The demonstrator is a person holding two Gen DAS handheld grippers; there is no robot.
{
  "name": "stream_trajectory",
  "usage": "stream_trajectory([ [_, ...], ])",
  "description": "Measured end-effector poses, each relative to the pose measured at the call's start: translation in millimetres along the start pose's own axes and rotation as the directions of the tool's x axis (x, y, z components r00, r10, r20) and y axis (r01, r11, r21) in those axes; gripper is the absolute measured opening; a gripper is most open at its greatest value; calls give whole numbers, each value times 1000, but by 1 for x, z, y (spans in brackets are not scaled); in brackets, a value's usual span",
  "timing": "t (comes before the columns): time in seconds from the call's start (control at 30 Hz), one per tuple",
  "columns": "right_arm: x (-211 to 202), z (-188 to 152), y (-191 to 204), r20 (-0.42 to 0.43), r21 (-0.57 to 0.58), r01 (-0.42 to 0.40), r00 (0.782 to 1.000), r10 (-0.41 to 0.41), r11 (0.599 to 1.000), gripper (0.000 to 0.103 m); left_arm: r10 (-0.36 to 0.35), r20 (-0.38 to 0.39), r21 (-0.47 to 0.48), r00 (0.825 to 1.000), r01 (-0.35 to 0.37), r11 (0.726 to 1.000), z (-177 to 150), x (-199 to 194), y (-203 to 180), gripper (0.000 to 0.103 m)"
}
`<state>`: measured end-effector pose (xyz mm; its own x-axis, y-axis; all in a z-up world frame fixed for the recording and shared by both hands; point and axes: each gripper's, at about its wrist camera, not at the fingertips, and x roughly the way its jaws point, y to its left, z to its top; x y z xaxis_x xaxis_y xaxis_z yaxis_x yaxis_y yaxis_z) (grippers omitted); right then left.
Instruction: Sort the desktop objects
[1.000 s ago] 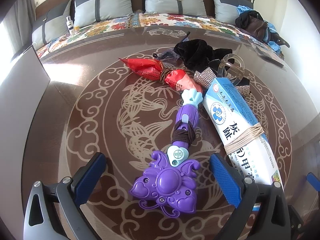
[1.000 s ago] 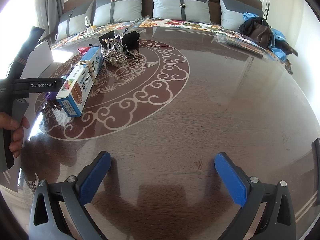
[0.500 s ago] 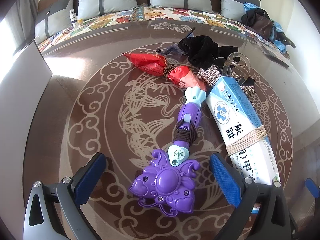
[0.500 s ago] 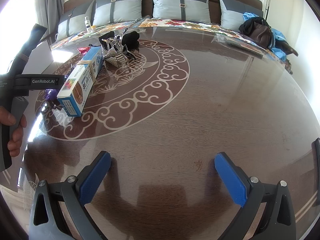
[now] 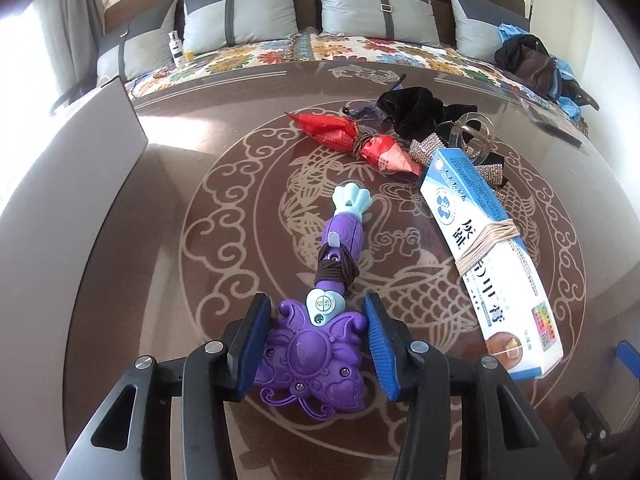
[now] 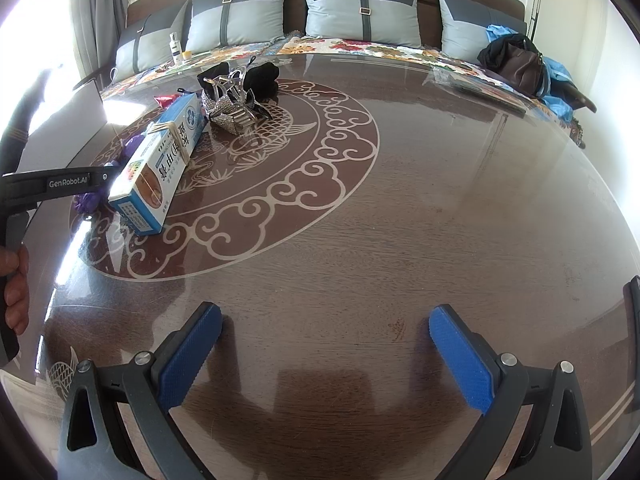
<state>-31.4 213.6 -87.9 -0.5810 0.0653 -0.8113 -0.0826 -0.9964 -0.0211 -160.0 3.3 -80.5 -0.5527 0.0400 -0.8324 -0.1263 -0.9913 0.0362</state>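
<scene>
Jaws on the left gripper (image 5: 316, 350) have just been closing, and now both blue pads (image 5: 252, 344) sit tight against the flower-shaped head of the purple toy wand (image 5: 320, 336), one on each side, so it's a grip on the wand. From that head the wand's handle runs away up the round table (image 5: 168, 208), a dark cord wound around its middle, and ends in a pale teal tip. Right of the wand lies the blue and white box (image 5: 484, 252), long side angled, bound with tan string around its middle. Beyond the wand's teal tip sits a red packet (image 5: 352, 142) tied at the waist, and past that a black cloth (image 5: 412, 110) with a rhinestone-covered piece (image 5: 428, 148) just beside it. Left of the wand, a grey board (image 5: 68, 184) rests on the table edge.

Over to the right wrist view: the right gripper (image 6: 324, 354) stands wide apart, nothing between its pads, hovering over bare dark wood. The box (image 6: 160, 172) is far off to the upper left here, with the purple wand (image 6: 86, 200) only peeking out beside it, mostly hidden. A hand (image 6: 16, 280) at the left edge holds the left gripper's handle. The sparkly piece (image 6: 228, 108) and black cloth (image 6: 262, 76) sit just behind the box.
</scene>
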Motion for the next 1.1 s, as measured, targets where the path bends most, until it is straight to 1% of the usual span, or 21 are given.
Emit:
stream_trajectory([
  [0.1, 0, 0, 0, 0, 0, 0, 1000, 0, 1000, 103, 33, 12, -36, 999, -33, 999, -21, -12, 15, 48],
  [0.27, 0, 0, 0, 0, 0, 0, 1000, 0, 1000, 103, 50, 20, -60, 999, -48, 997, -52, -30, 43, 48],
  [0.33, 0, 0, 0, 0, 0, 0, 1000, 0, 1000, 103, 53, 21, -66, 998, -52, 997, -59, -35, 51, 48],
  [0.47, 0, 0, 1, 0, 0, 0, 1000, 0, 1000, 103, 35, 27, -64, 999, -33, 997, -64, -37, 58, 49],
  [0.5, 0, 0, 1, 0, 0, 0, 1000, 0, 1000, 103, 34, 28, -67, 999, -32, 997, -65, -37, 59, 52],
  [0.57, 0, 0, 1, 0, 0, 0, 1000, 0, 1000, 103, 45, 29, -90, 999, -43, 995, -66, -36, 63, 61],
  [0.63, 0, 0, 1, 0, 0, 0, 1000, 0, 1000, 103, 55, 27, -121, 998, -51, 991, -68, -33, 69, 80],
  [0.7, 0, 0, 1, 0, 0, 0, 1000, 0, 1000, 103, 39, 28, -132, 999, -35, 991, -68, -32, 73, 85],
  [0.77, 0, 0, 0, 0, 0, 0, 1000, 0, 1000, 103, 45, 20, -105, 999, -43, 994, -68, -31, 69, 88],
  [0.87, 0, 0, 1, 0, 0, 0, 1000, 0, 1000, 103, 32, 16, -99, 999, -31, 995, -68, -31, 68, 93],
  [0.9, 0, 0, 1, 0, 0, 0, 1000, 0, 1000, 103, 33, 11, -98, 999, -32, 995, -67, -30, 68, 98],
  [0.93, 0, 0, 0, 0, 0, 0, 1000, 0, 1000, 103, 37, 7, -100, 999, -36, 994, -67, -29, 68, 100],
  [1.1, 0, 0, 1, 0, 0, 0, 1000, 0, 1000, 103, 37, 5, -106, 999, -36, 994, -68, -29, 69, 101],
])
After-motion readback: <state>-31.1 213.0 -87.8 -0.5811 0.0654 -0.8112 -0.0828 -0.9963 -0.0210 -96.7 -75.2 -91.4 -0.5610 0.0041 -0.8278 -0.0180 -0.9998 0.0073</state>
